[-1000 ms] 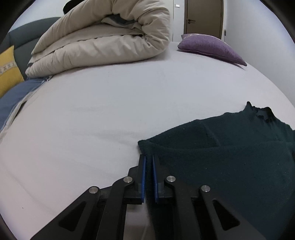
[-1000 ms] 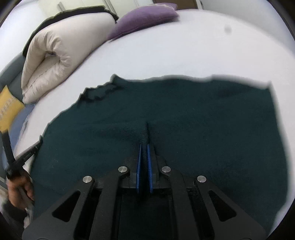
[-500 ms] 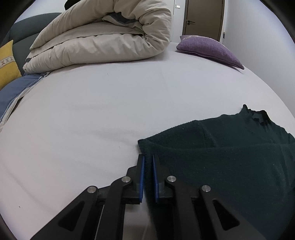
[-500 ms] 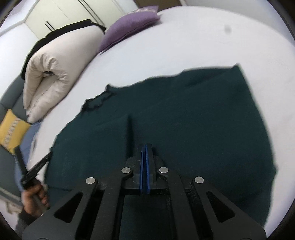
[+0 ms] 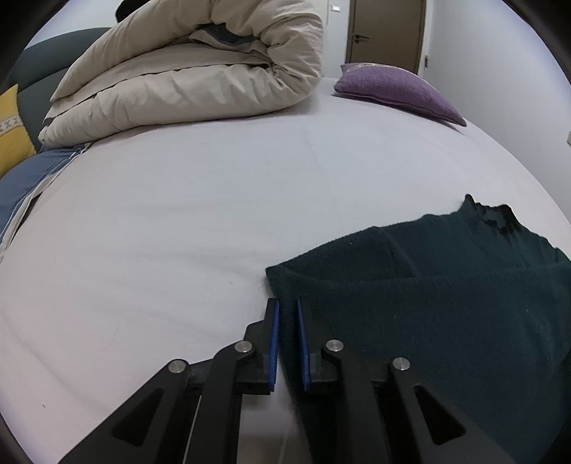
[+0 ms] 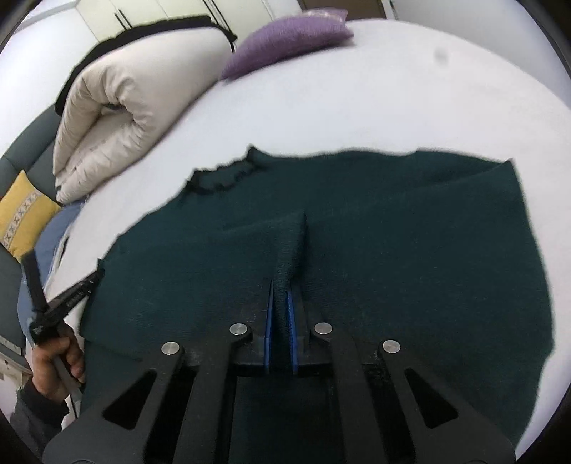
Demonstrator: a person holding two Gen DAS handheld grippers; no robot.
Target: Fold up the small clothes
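Sweater: a dark green sweater [image 6: 392,257] lies spread out on the bed [image 5: 214,221]. Its frilly neck hole [image 6: 221,178] points toward the far side of the bed.
Where it is: on the white sheet, at the near side of the bed, well apart from the pillow and the blanket.
Left tongs: the left tongs [image 5: 287,307] are at the sweater's left edge. The blue pads [image 5: 274,339] are close together, and the knit edge runs up between them. They pinch that edge.
Right tongs: the right tongs [image 6: 280,289] are over the middle of the sweater. Their blue pads squeeze a fold of green knit, and the cloth stands up in a little ridge [image 6: 294,242] in front of them.
Hand: in the right wrist view, a hand [image 6: 57,360] in a dark sleeve holds the black handle of the left tongs at the sweater's left side.
Blanket: a big cream blanket [image 5: 192,75] is rolled up at the far end of the bed.
Pillow: a purple pillow [image 5: 396,87] lies on the bed next to the blanket.
Yellow cushion: a yellow cushion [image 6: 21,210] sits off the bed's left side, on something dark grey.
Door: a brown door [image 5: 387,34] is behind the purple pillow.
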